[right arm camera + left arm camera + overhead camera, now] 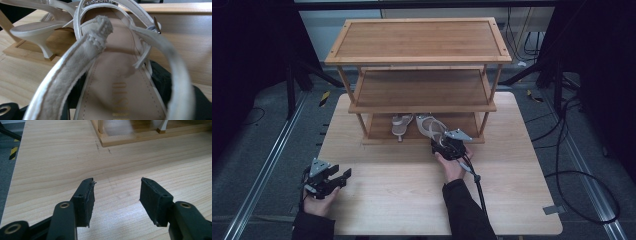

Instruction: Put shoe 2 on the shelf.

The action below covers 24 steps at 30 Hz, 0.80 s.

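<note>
1. Your right gripper (443,143) sits at the front edge of the wooden rack's (418,56) bottom shelf, clamped on the heel end of a pale strappy sandal (431,128).
2. In the right gripper view, that sandal (117,82) lies between the two black jaws, its insole facing the camera and its slingback strap looping up close to the lens.
3. The sandal's toe end rests on the bottom shelf, while its heel end reaches out over the shelf's front edge.
4. A second sandal (401,126) stands just beside it on the same shelf; its low heel (46,47) shows at the shelf edge.
5. Your left gripper (343,175) rests low over the table (402,195) near its front left corner, well apart from the rack.
6. Its jaws stand apart with nothing between them, bare tabletop (62,157) showing in the gap.
</note>
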### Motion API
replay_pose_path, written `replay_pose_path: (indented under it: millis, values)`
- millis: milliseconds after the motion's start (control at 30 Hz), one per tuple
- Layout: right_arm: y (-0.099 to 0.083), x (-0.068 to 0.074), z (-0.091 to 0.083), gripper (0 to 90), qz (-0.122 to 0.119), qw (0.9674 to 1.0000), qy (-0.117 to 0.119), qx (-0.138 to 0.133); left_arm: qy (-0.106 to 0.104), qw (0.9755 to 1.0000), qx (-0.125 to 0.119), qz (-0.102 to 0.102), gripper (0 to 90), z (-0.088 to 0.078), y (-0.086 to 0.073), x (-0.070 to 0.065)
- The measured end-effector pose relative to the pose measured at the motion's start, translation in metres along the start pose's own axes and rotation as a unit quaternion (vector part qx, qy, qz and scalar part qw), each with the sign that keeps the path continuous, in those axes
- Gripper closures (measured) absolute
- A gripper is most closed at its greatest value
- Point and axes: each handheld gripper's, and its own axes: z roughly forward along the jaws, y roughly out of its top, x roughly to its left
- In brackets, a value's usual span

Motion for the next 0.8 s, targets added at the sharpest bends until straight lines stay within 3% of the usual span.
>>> replay_pose_path:
  millis: [167, 300, 467, 567, 800]
  values:
    - [0.003, 0.003, 0.013, 40.3, 0.003, 0.9999, -0.016, 0.001, -0.001, 1.0, -0.001, 0.0, 44.2, 0.0, -0.001, 0.0]
    - [0.007, 0.006, 0.028, 40.2, 0.011, 0.9989, -0.046, 0.003, -0.003, 1.0, -0.002, -0.001, 44.3, 0.0, -0.001, 0.0]
    - [0.009, 0.009, 0.039, 40.1, 0.012, 0.9985, -0.052, 0.009, -0.002, 1.0, -0.002, 0.0, 44.3, 0.0, -0.001, 0.0]
    - [0.012, 0.014, 0.043, 40.0, -0.006, 0.9971, -0.074, 0.019, -0.001, 1.0, -0.001, 0.001, 44.4, 0.0, -0.001, 0.0]
    - [0.014, 0.022, 0.048, 37.3, -0.035, 0.9948, -0.089, 0.034, -0.001, 1.0, -0.001, 0.001, 44.4, 0.0, -0.001, 0.0]
